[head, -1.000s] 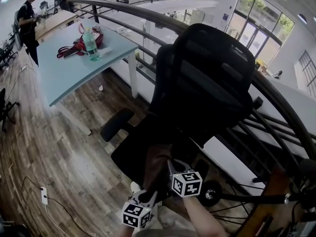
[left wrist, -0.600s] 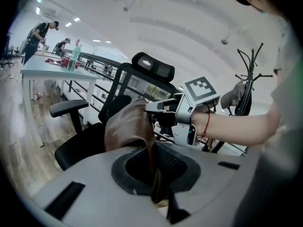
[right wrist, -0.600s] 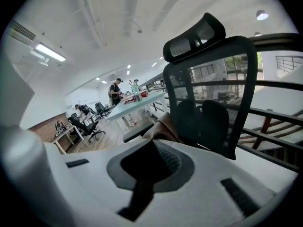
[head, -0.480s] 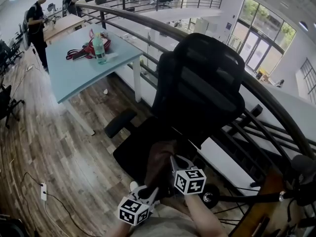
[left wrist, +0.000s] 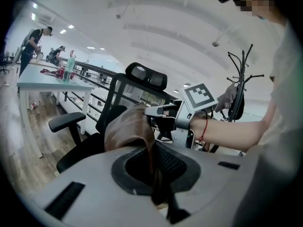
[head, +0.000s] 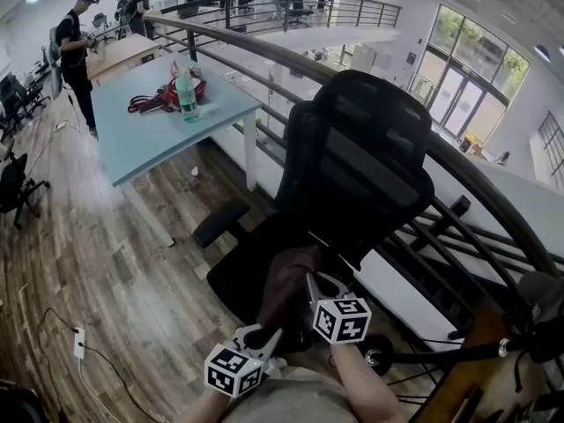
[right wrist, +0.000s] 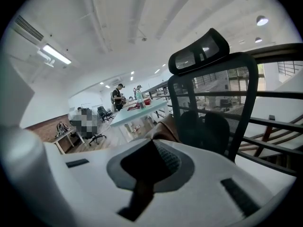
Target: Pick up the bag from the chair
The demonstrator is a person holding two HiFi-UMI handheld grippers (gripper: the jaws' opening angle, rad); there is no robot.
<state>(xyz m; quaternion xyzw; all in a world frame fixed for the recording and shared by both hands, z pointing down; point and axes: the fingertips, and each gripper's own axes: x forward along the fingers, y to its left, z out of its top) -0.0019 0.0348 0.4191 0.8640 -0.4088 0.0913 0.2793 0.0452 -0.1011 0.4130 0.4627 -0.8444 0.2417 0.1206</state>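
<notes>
Pinching brown bag [head: 284,285] at black chair [head: 366,161]: left hand-held gripper [head: 267,335] and right hand-held gripper [head: 311,282], jaws clamped on it

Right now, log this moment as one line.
left gripper: shut on bag | right gripper: shut on bag | bag: brown, over black chair seat

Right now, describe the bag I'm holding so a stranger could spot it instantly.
Find the big black mesh office chair beside the curved railing. Over its seat is a brown bag, gripped by both the left tongs and the right tongs. It is the only soft brown thing against the all-black chair.
</notes>
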